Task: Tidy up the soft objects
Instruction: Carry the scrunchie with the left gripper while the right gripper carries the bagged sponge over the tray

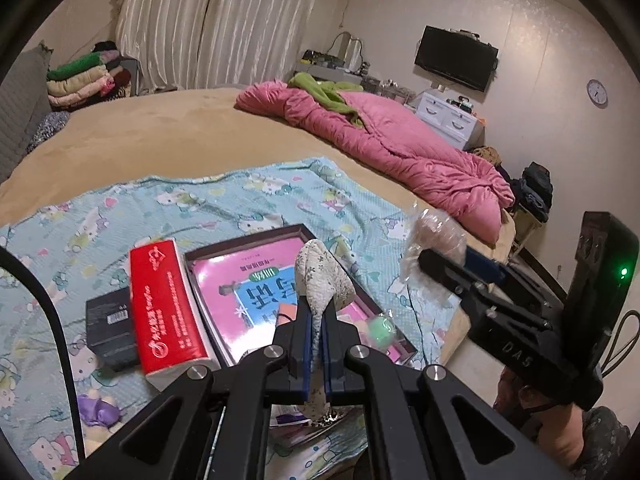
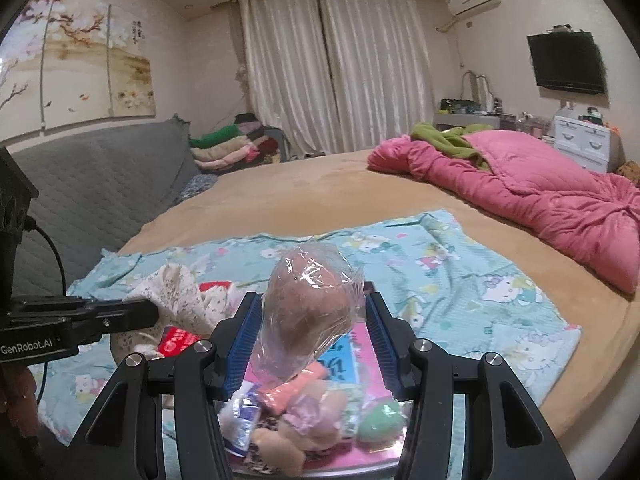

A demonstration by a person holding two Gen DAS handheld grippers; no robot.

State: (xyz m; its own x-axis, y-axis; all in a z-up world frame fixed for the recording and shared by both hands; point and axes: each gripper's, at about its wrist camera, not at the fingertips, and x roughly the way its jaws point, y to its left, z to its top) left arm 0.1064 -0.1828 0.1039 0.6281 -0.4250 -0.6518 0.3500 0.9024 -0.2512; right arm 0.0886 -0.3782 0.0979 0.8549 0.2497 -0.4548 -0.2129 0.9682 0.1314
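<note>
- The left gripper (image 1: 316,320) is clamped tight on a thin fold of floral cloth (image 1: 324,276), held up over the box (image 1: 208,254) on the blue sheet (image 1: 240,200); most of the cloth bunches free beyond the fingertips, so a quick swing could pull the fold out and drop it
- In the right wrist view more of the same cloth (image 2: 172,300) hangs below that gripper near the tissue pack (image 2: 178,340); a trailing end may snag the pack or the box rim and drag them
- The right gripper (image 2: 310,332) holds a clear bag (image 2: 316,304) with something brown and soft inside, jaws partly apart with the bag between the blue pads (image 2: 244,336); the slick film looks to give a poor grip, so the bag could slide down and out
- Below it the box already holds a heap of small soft things (image 2: 304,412) and a green ball (image 2: 380,424); a bag let go from this height may bounce out or knock the ball over the rim
- The two grippers are close together over the box, so crossing paths could tangle cloth and bag
</note>
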